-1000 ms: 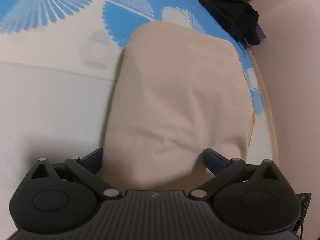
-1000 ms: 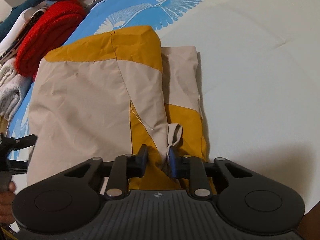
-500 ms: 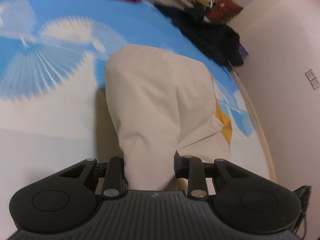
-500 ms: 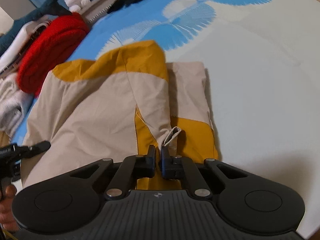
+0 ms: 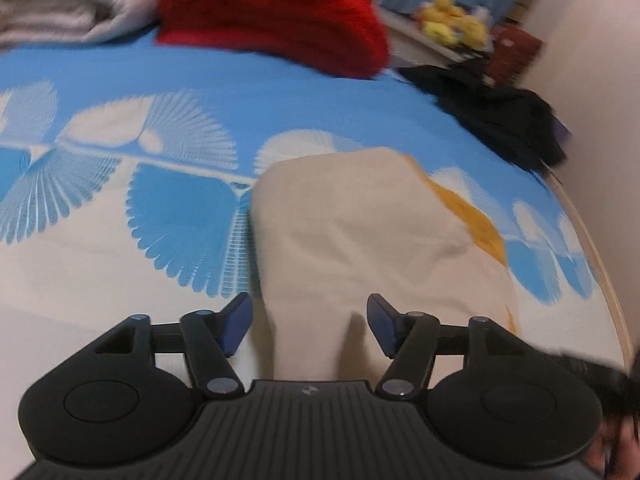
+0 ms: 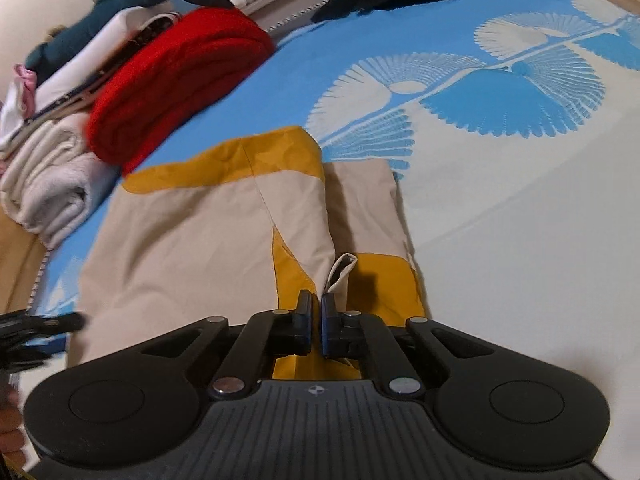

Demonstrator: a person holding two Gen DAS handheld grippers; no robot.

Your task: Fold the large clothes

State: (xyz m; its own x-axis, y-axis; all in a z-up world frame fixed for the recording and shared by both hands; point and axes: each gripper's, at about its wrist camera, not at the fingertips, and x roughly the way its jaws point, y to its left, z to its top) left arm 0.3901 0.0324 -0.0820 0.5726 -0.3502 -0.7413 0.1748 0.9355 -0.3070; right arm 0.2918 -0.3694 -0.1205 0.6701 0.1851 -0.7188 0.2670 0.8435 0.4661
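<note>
A beige and mustard-yellow garment [image 6: 208,236] lies partly folded on the blue and white bed sheet [image 6: 500,184]. In the left wrist view the garment [image 5: 360,232] is a beige mound with a yellow edge at its right. My left gripper [image 5: 308,322] is open, its blue pads either side of the garment's near end, not closed on it. My right gripper [image 6: 316,322] is shut at the garment's near edge, on the fabric just beside a small upright beige tab [image 6: 340,274].
A rolled red knit [image 6: 172,80] and folded white towels [image 6: 44,184] lie at the far left of the bed. Dark clothes [image 5: 504,120] are heaped by the wall [image 5: 600,80], with yellow plush toys [image 5: 452,26] behind. The bed's wooden edge [image 5: 600,264] runs along the right.
My left gripper closed partly on the garment, then opened wide again; its view swung up toward the red knit. My right gripper closed fully on the garment's near edge.
</note>
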